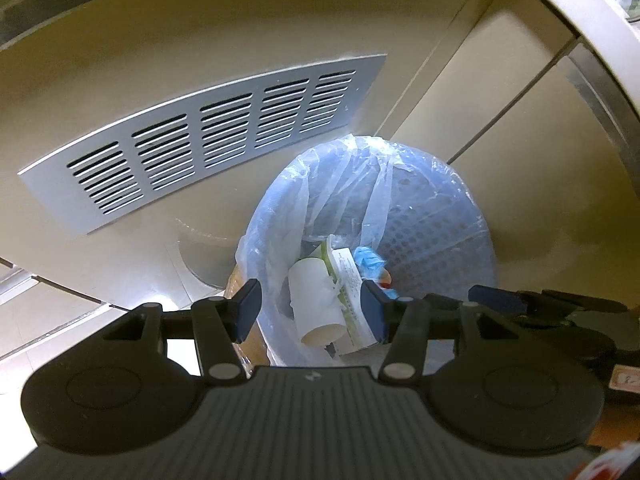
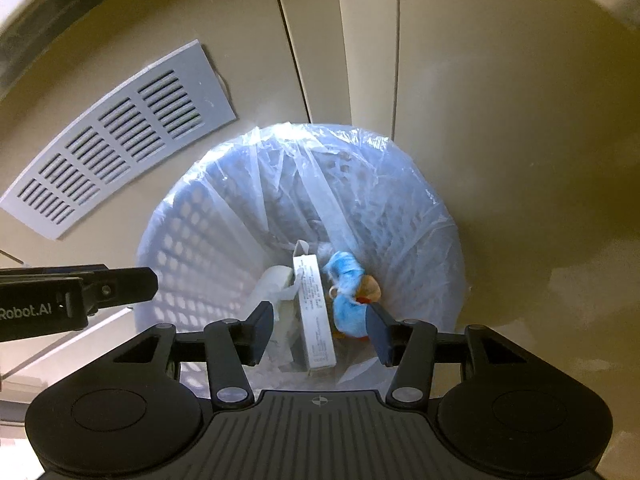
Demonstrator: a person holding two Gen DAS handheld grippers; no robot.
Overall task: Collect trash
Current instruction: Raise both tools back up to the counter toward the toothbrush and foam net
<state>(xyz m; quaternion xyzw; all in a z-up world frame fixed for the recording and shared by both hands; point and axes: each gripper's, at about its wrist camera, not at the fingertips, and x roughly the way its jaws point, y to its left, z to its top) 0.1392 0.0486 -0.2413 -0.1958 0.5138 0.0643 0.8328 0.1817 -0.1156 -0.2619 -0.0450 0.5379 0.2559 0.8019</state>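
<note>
Lying in bin: trash is seen at the bottom of the lined waste basket [image 2: 192, 240], standing against a cabinet with a vent grille [image 2: 116, 140].
Carton [image 2: 314, 312]: judged light and stiff but crushable; best taken across its narrow sides near mid-length; its long axis runs from the near wall of the basket toward the cabinet.
Paper roll [image 1: 316, 300]: judged light and hollow, easily dented; its open end points toward the camera.
Blue wad [image 2: 348, 300]: judged soft and compressible.
Left tongs [image 1: 312, 312]: released, nothing gripped.
Right tongs [image 2: 320, 328]: released above the trash, pads touching nothing.
</note>
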